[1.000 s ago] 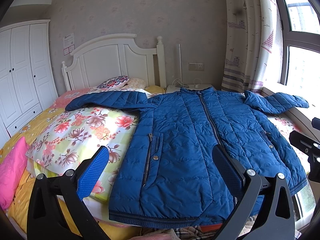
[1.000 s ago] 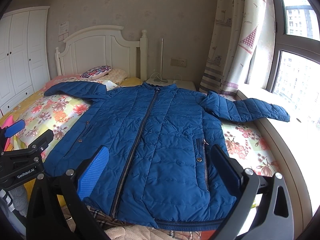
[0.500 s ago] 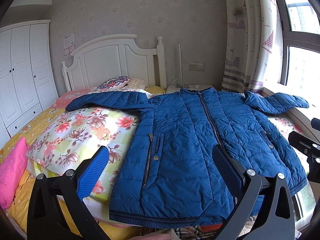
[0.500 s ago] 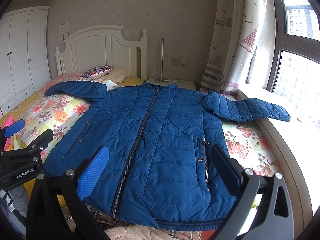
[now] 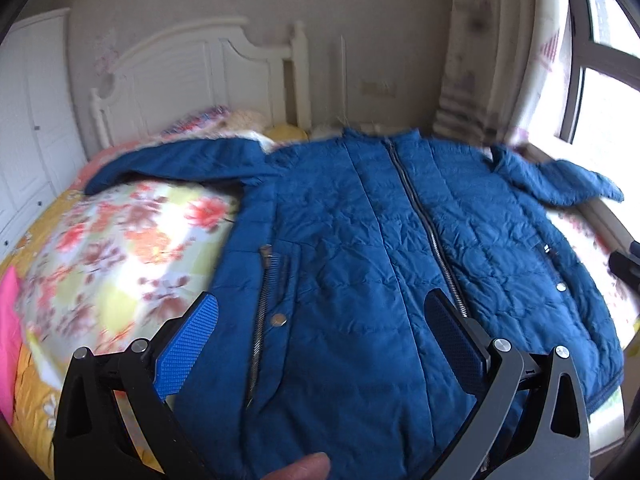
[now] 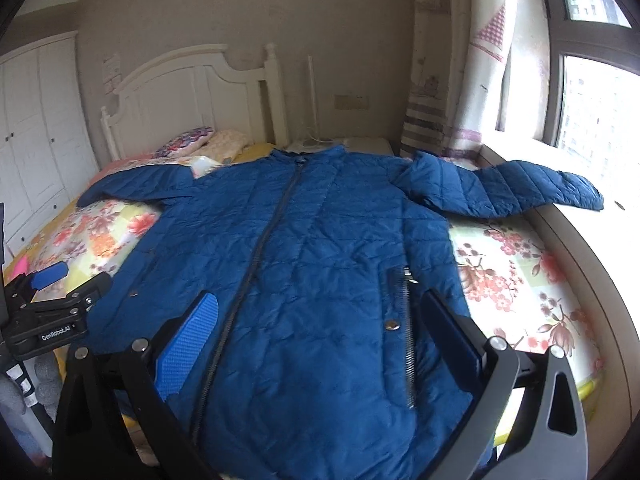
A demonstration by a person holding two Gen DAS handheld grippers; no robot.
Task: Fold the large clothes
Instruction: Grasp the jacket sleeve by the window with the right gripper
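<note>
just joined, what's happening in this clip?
A person holds a two-finger gripper in each hand over a blue quilted puffer jacket spread front-up and zipped on a bed with floral bedding, sleeves out to both sides. The left gripper and the right gripper are both open above the hem end, gripping nothing. No fold is made yet.

left wrist: foot-end, left | right wrist: foot-end, right | shared: jacket (image 5: 360, 240)

A home bedroom; bed (image 6: 520, 280), headboard (image 6: 192, 92), wardrobe (image 6: 36, 120).
</note>
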